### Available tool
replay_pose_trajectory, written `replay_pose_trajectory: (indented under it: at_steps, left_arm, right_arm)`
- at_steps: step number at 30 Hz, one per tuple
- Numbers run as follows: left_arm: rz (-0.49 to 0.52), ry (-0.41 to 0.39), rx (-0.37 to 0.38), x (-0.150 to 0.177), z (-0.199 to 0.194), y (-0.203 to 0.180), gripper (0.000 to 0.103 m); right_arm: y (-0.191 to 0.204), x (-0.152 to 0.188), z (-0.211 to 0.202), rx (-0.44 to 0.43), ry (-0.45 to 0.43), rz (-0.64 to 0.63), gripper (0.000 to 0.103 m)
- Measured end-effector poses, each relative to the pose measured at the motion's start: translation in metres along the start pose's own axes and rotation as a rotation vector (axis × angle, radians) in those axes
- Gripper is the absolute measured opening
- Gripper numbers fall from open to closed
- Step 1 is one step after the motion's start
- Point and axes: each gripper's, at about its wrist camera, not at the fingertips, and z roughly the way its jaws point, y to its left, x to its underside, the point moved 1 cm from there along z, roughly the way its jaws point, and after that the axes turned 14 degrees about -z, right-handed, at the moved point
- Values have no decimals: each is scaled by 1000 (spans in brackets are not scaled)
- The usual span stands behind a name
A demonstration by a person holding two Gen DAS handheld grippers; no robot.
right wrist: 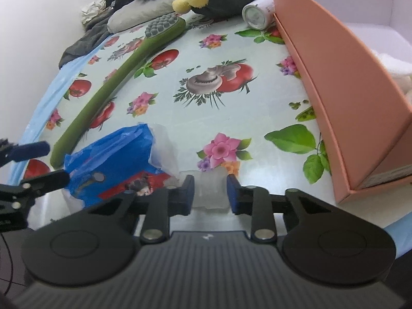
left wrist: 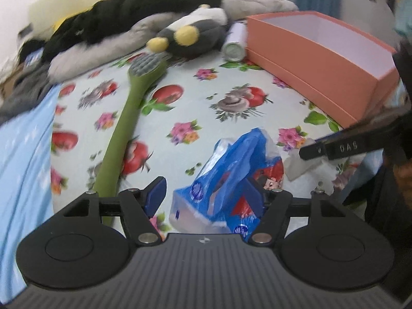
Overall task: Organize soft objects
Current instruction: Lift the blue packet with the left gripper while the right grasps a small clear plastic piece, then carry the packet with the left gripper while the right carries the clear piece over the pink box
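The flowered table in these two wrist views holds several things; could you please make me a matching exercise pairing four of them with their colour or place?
Things:
1. long-handled brush
2. open box
3. tissue pack
4. white bottle

Descriptions:
A. blue wrapper, at the near edge
B. lying on its side against the box's far corner
C. green, with a grey nubbed head
D. salmon pink, white inside

Pairs: 1-C, 2-D, 3-A, 4-B

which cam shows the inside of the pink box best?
Right wrist. It looks over the near wall of the pink box to the floor, where something white and fluffy lies. Left wrist shows the box farther off, only its pale inner walls.
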Motion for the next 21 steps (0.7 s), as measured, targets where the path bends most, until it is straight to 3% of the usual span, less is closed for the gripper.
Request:
replay_pose_trajectory:
  at_steps: [6,9,13,19,21]
  left_arm:
    - [144,-5,5,-6,15,-18,72]
    - [174,-9,-18,-10,24,-24,71]
    - [196,21,6,-12,36,-29,69]
    - [207,78,-19,-5,54,-32,46]
    - [197,90,-21,-3,56,-32,30]
  right_arm:
    - [-5,-1,-9,19,-22,0,24]
    - [-7,-1,-13,30,-31,0,24]
    - [-11,0,-14,40,-32,9,24]
    - [-16,5,-13,37,-22,22,24]
    - [-17,6,-12,36,-22,24,24]
